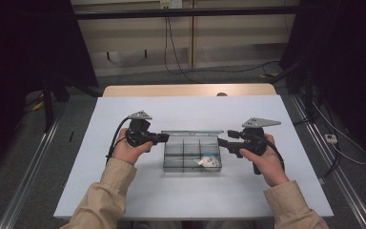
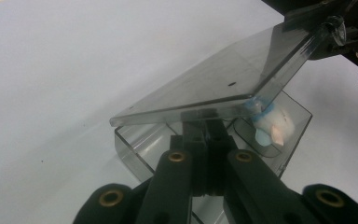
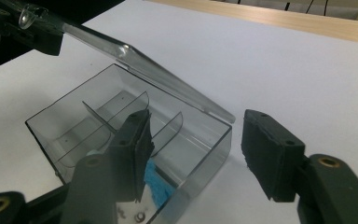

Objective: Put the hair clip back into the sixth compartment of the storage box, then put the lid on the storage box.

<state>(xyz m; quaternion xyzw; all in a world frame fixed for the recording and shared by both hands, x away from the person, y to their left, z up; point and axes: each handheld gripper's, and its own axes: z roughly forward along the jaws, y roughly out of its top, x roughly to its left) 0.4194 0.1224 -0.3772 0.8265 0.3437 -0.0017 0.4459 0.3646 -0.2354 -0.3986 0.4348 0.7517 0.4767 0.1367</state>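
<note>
Box [image 1: 192, 152] sits mid-worktop [image 1: 138, 191] in the high view, clear smoky plastic w/ dividers inside, a small white-and-blue item [image 1: 209, 161] in its near right compartment. Left gripper [image 1: 163, 138] comes in at the box's left end, right gripper [image 1: 222, 141] at its right end; lid [image 1: 192, 133] shows as a thin strip along the far edge, raised. Left gripper view: jaws clenched tight together, tips at the box's end wall under the lifted lid [image 2: 223, 77]; whether they pinch the wall itself I can't tell. Lid slopes up away from this camera, its high far corner up by the other gripper; white-and-blue item [image 2: 272, 126] lies in the compartment below. Right gripper view: jaws released, standing apart, one pad [image 3: 142, 149] inside the box [image 3: 121, 121] over the blue bit [image 3: 156, 184], the other outside the end wall, so the wall is between them but not gripped. Lid [image 3: 135, 63] tilts up beyond, its raised end near the left gripper. Progress, as I read it: box is open and partly loaded, one item in, other compartments [image 3: 93, 123] bare. Left to do prob. either more filling or dropping the lid shut; right jaws look set to steady that wall.
</note>
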